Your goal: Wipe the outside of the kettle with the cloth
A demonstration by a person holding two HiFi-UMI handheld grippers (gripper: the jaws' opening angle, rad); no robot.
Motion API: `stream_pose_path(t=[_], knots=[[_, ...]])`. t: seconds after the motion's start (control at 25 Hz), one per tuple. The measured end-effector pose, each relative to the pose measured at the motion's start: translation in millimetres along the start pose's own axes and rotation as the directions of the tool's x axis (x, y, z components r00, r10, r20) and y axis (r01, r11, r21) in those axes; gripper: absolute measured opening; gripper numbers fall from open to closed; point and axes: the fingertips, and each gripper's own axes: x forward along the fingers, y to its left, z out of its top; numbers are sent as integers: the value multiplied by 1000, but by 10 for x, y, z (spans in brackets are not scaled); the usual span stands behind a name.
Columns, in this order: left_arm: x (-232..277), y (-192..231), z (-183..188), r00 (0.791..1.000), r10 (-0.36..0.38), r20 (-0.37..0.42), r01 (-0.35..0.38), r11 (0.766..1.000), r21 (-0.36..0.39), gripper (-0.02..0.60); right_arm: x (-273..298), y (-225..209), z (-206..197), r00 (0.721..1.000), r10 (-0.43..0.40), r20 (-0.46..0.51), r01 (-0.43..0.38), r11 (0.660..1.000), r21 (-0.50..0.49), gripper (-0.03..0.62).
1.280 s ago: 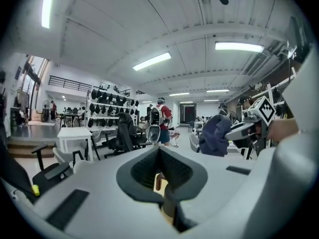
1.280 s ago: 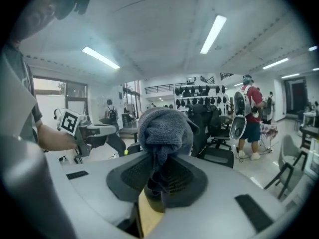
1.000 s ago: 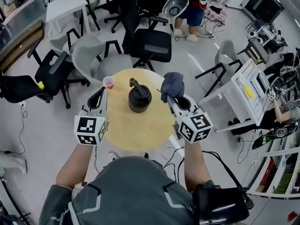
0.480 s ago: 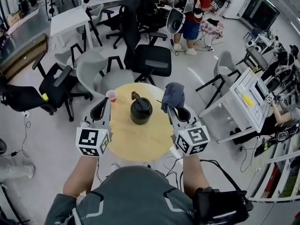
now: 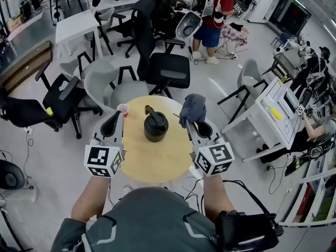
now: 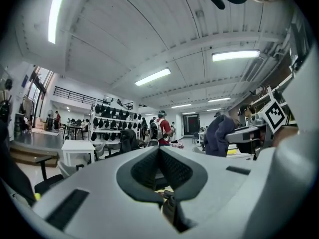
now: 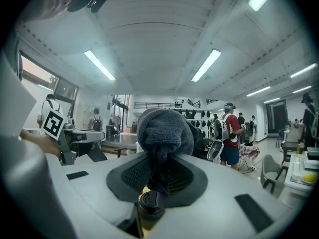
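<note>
A squat black kettle stands on the round wooden table, its handle up and its spout pointing to the far left. My right gripper is just right of the kettle, shut on a dark blue-grey cloth that bunches above its jaws. In the right gripper view the cloth rises from between the pads of that gripper. My left gripper is held left of the kettle, clear of it. Its jaws are shut with nothing between them.
A small pink cup sits at the table's far left edge, just beyond the left gripper. Black and grey office chairs crowd the far side. A white desk stands to the right. A person in red stands further back.
The head view has shifted a little. Both grippers keep about the same places beside the kettle, and the cloth stays in the right gripper.
</note>
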Motion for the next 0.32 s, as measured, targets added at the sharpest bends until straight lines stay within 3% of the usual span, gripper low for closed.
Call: stream_pose_path(t=[0.32], knots=[[-32, -94, 40, 1000, -4, 9, 3, 1000, 19, 9, -84, -42, -10, 1000, -11, 9, 11, 1000, 5, 83]])
